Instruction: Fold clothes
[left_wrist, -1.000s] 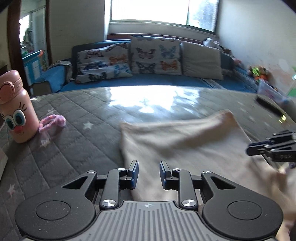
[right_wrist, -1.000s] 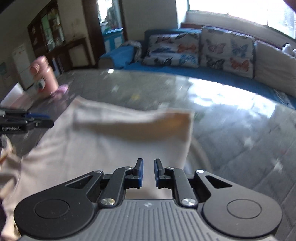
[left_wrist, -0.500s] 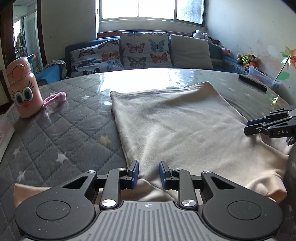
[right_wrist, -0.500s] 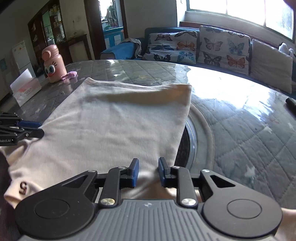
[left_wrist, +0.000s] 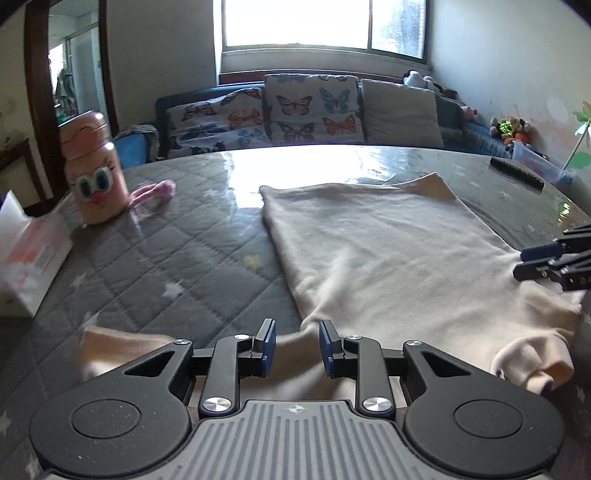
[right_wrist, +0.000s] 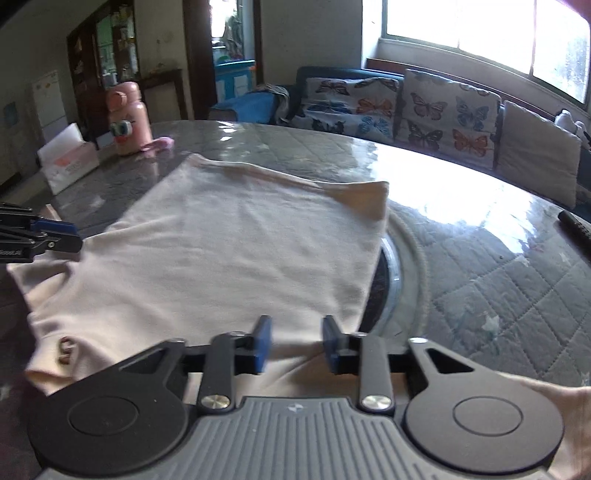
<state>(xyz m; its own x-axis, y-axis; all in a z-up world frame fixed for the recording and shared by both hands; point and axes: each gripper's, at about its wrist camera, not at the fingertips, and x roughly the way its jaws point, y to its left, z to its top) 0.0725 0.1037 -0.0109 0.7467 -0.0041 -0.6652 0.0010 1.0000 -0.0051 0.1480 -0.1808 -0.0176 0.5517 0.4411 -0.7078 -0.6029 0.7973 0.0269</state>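
Note:
A cream sweatshirt (left_wrist: 388, 251) lies spread flat on the grey quilted table (left_wrist: 166, 251), hem away from me; it also shows in the right wrist view (right_wrist: 236, 251). My left gripper (left_wrist: 293, 347) is open over the left shoulder, where a sleeve (left_wrist: 114, 343) trails off left. My right gripper (right_wrist: 297, 343) is open over the right shoulder. The collar (left_wrist: 532, 369) lies between the two grippers. Each gripper shows at the edge of the other's view: the right one (left_wrist: 550, 262), the left one (right_wrist: 44, 240).
A pink bottle with a cartoon face (left_wrist: 94, 173) and a pink band (left_wrist: 155, 192) stand at far left, beside a tissue box (left_wrist: 29, 254). A black remote (left_wrist: 517, 173) lies at far right. A lazy-Susan ring (right_wrist: 399, 258) lies by the shirt. A sofa (left_wrist: 303, 114) stands behind.
Both grippers have drawn back toward the near table edge and their jaws have opened wider. The shirt has gone from moving to lying flat.

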